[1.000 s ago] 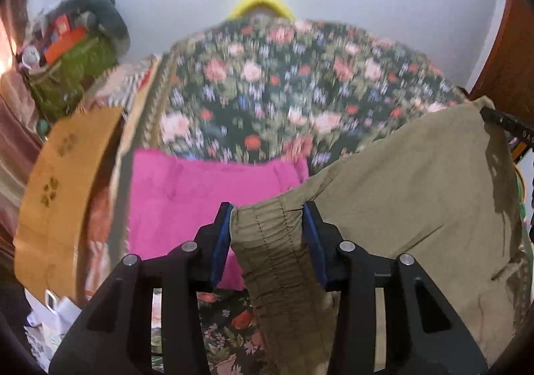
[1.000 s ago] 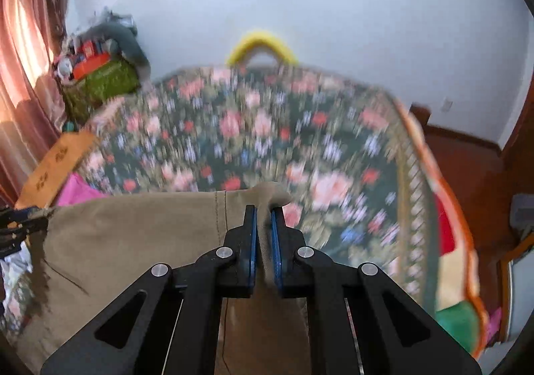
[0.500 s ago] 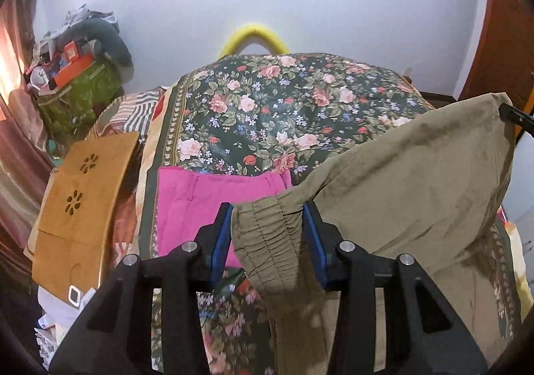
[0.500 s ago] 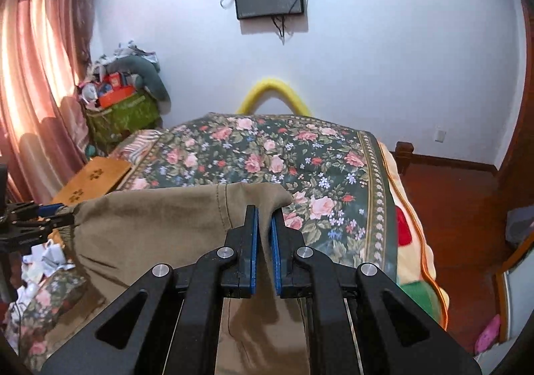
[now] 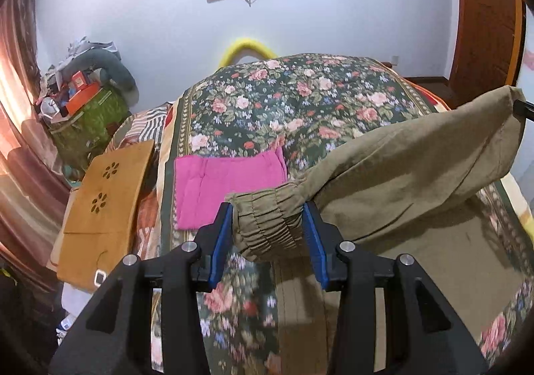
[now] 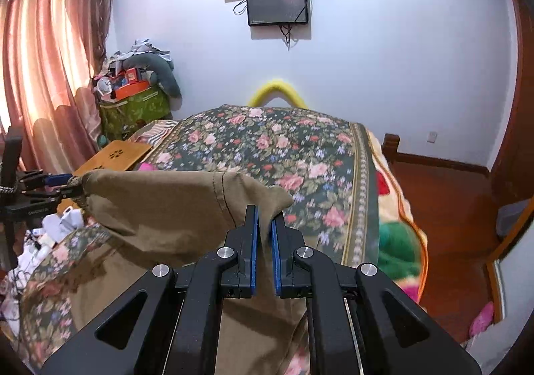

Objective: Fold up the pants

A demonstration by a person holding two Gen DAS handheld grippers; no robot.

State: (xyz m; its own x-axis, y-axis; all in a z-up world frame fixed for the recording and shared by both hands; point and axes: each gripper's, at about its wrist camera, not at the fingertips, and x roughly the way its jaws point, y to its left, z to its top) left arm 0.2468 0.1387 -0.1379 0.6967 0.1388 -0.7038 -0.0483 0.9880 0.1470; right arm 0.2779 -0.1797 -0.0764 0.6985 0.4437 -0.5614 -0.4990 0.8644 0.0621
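Olive-khaki pants (image 5: 400, 161) hang stretched in the air between my two grippers, above the floral bedspread (image 5: 300, 101). My left gripper (image 5: 268, 235) is shut on the gathered elastic waistband (image 5: 267, 221) at one end. My right gripper (image 6: 263, 251) is shut on the other waist corner (image 6: 267, 198), its blue pads close together with cloth between them. The lower part of the pants drapes down onto the bed (image 5: 417, 258). In the right wrist view the pants (image 6: 160, 201) span left to the left gripper (image 6: 63, 186).
A folded pink garment (image 5: 227, 184) lies flat on the bed beyond the left gripper. A wooden lap table (image 5: 103, 208) leans at the bed's left side. Cluttered bags (image 6: 133, 101) and a curtain (image 6: 43, 74) stand left; a wooden floor (image 6: 444, 201) lies right.
Both grippers have risen with the pants, lifting the waistband higher above the bed; more wall and the screens now show. The grips have not changed.
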